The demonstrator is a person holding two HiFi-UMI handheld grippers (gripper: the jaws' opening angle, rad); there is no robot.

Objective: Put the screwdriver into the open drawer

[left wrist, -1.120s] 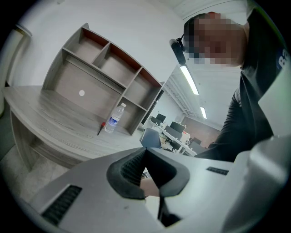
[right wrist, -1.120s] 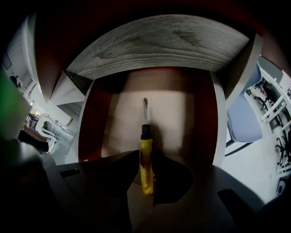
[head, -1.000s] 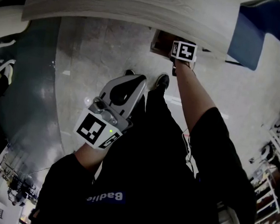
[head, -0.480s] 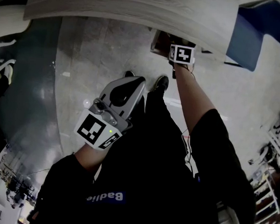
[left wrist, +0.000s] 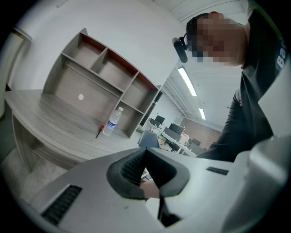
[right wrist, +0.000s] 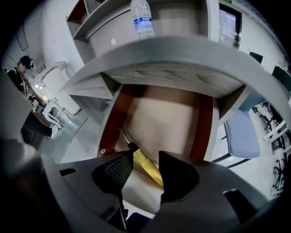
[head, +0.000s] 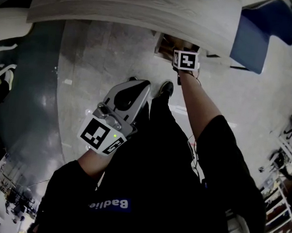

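A screwdriver (right wrist: 146,164) with a yellow handle and a thin metal shaft lies on the pale bottom of the open drawer (right wrist: 200,132), under the desk top. My right gripper (right wrist: 145,159) points steeply down over it. Its jaws stand wide apart, with the handle showing in the gap and neither pad touching it. In the head view only its marker cube (head: 185,60) shows, at the drawer (head: 167,44), and the jaws are hidden. My left gripper (head: 130,92) is held near my body, shut with nothing in it, and its pads meet in the left gripper view (left wrist: 145,152).
The wooden desk (head: 144,8) overhangs the drawer. On it are a shelf unit (left wrist: 100,86), a water bottle (left wrist: 112,122) and a small red-handled tool (left wrist: 98,132). A blue chair (head: 258,32) stands right of the drawer. My legs and shoes are over the grey floor (head: 90,59).
The right gripper's marker cube has shifted slightly left and turned a little at the drawer. The left gripper has stayed where it was.
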